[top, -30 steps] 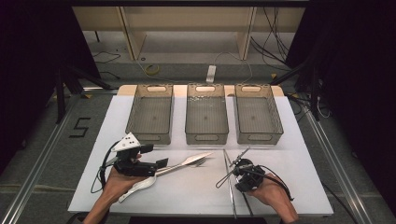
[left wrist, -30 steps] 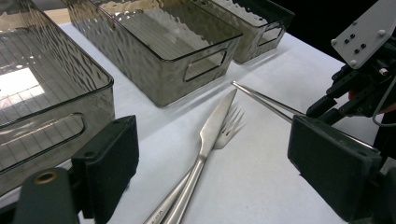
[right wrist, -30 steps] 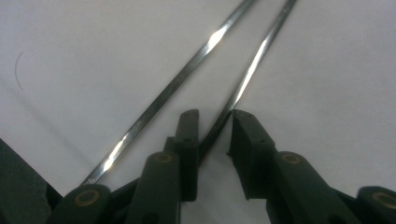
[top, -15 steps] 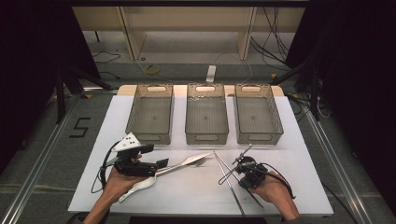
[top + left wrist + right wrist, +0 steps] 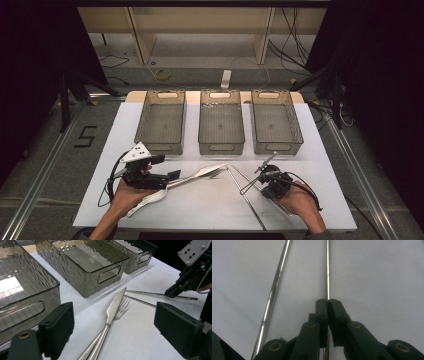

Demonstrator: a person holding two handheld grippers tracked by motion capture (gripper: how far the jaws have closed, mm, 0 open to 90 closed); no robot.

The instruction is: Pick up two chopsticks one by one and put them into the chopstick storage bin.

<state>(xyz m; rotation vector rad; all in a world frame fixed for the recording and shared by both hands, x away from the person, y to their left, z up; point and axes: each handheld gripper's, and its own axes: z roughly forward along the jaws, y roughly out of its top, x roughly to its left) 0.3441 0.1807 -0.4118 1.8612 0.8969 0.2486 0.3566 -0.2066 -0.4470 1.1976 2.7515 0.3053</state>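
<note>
High view looks down over the white table (image 5: 210, 210); both gripper views skim it closely.

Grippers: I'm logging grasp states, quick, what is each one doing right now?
Left gripper: open, holding nothing; knife and fork lie ahead of it.
Right gripper: shut on a thin metal chopstick.

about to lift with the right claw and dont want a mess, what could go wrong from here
The right claw pinches one thin metal chopstick with only its tips, so the smooth rod may swivel or slip out when raised. The second chopstick lies close beside it and, in the high view, seems to meet it near the fork; lifting could drag or roll it. The long rod could also knock the nearest bin on the way.
</note>
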